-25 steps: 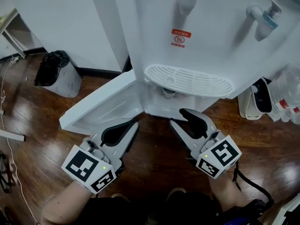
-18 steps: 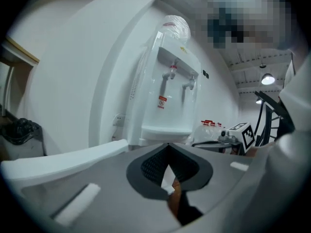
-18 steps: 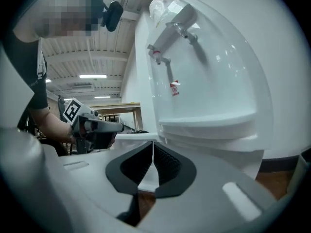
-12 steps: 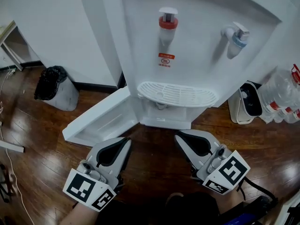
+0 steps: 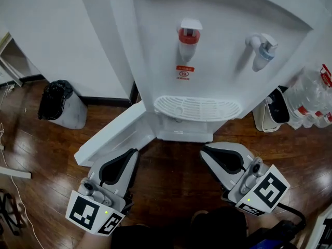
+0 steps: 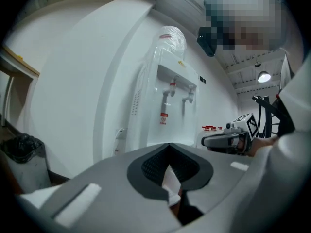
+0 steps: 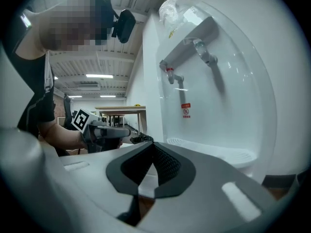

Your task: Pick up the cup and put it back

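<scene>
No cup shows in any view. My left gripper [image 5: 128, 155] hangs low at the left over the wooden floor. Its jaws stand slightly apart with nothing between them, and the left gripper view shows the same narrow gap at the left gripper [image 6: 169, 152]. My right gripper [image 5: 208, 151] hangs at the right, shut and empty, and its pads meet in the right gripper [image 7: 153, 147] view. Both point at the foot of the white water dispenser [image 5: 218, 61], a short way back from it. The dispenser has a red tap [image 5: 189, 35], a blue tap [image 5: 263, 51] and a white drip tray [image 5: 197, 109].
The dispenser's lower door [image 5: 111, 139] stands swung open to the left, close to my left gripper. A bin with a black bag [image 5: 59, 102] stands by the wall at the left. Water bottles [image 5: 311, 102] and a white container [image 5: 275, 110] stand at the right.
Both grippers have drawn back from the dispenser's base toward me. The right jaws have closed. The left jaws have spread a little.
</scene>
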